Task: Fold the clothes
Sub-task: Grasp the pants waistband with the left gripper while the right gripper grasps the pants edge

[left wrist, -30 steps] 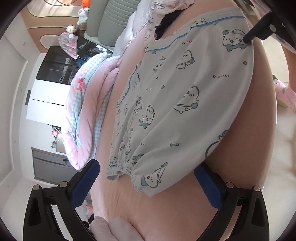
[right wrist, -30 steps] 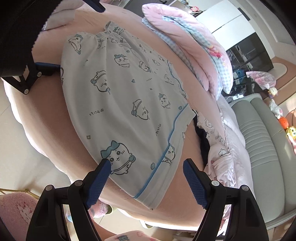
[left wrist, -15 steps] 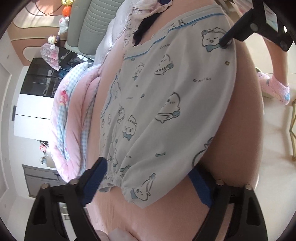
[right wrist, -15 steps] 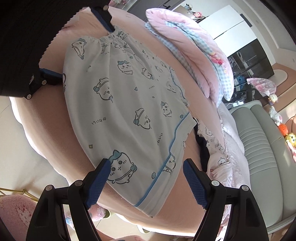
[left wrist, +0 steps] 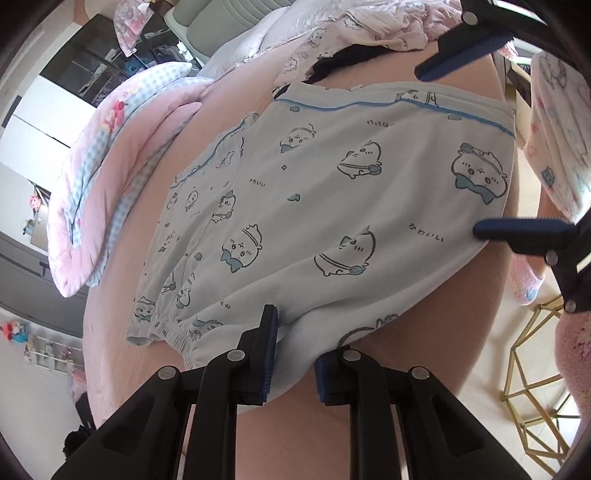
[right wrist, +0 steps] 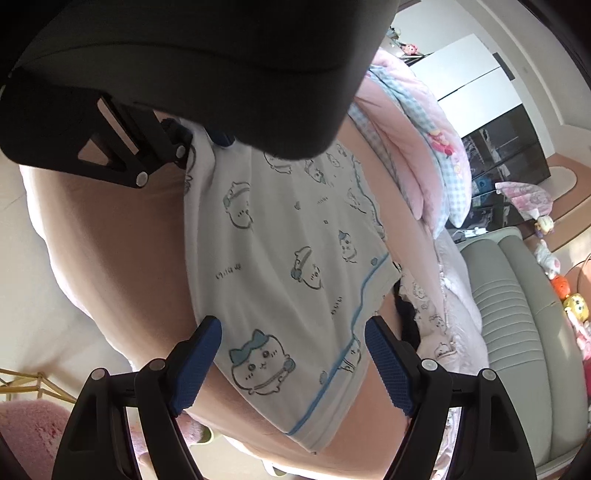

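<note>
1. Printed shorts point(left wrist: 325, 221): lying flat on my pink bed point(left wrist: 424, 369).
2. My left gripper point(left wrist: 291, 354): jaws closing on the elastic waistband corner, cloth bunched between the pads.
3. My right gripper point(right wrist: 293, 365): jaws spread wide, straddling the blue-piped hem, not pressing it.
4. Folded quilt point(left wrist: 122, 177): just beside the shorts.

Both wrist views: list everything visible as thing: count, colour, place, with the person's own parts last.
printed shorts: one, pale blue with cartoon animals, flat on bed
bed sheet: one, peach-pink, under shorts
quilt: one, pink and blue check, folded beside shorts
clothes heap: pink prints, beyond waistband
headboard: one, grey-green padded
gold wire stand: one, on floor
left tool: black with blue pads, closing on shorts' hem
right tool: open, straddling waistband corner
</note>
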`<action>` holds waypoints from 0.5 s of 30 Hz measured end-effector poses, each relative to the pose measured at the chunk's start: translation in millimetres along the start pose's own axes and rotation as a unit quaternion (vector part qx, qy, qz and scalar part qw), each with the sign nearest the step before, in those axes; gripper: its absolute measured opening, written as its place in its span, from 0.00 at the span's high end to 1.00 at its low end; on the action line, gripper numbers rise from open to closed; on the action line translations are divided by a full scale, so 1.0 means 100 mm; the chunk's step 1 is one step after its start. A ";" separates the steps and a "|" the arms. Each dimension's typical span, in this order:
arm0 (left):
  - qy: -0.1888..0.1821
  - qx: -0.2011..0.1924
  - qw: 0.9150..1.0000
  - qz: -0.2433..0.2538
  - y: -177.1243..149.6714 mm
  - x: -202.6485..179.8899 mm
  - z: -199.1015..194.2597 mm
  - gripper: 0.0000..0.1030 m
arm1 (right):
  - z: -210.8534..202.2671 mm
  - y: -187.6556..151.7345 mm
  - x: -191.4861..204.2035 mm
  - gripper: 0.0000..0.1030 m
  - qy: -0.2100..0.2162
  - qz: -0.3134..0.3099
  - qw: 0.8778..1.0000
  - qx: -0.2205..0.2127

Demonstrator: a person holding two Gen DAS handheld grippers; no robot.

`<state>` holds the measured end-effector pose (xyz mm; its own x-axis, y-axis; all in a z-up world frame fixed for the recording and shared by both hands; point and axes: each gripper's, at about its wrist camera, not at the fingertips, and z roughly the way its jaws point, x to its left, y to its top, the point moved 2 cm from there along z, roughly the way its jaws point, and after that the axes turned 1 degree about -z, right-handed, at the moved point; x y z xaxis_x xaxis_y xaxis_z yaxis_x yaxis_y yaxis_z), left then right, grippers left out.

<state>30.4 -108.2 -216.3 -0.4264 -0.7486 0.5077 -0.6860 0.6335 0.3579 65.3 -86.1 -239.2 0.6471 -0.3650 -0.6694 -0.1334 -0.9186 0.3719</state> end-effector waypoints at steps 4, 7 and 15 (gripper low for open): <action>-0.019 0.003 0.999 -0.036 -0.03 0.10 -0.01 0.91 | -0.20 0.11 0.11 0.22 0.002 -0.025 0.999 -0.037; -0.046 0.003 0.997 -0.070 -0.04 0.18 -0.02 0.91 | -0.28 0.14 0.20 0.23 0.013 -0.035 0.998 -0.052; -0.065 0.000 0.994 -0.091 -0.03 0.33 -0.08 0.91 | 0.11 0.05 0.11 0.34 -0.042 -0.043 0.998 -0.003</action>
<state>23.6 -132.9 -194.4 -0.3673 -0.8699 0.3291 -0.7585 0.4850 0.4353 64.0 -95.9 -251.7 0.5914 -0.2962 -0.7500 -0.0747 -0.9462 0.3148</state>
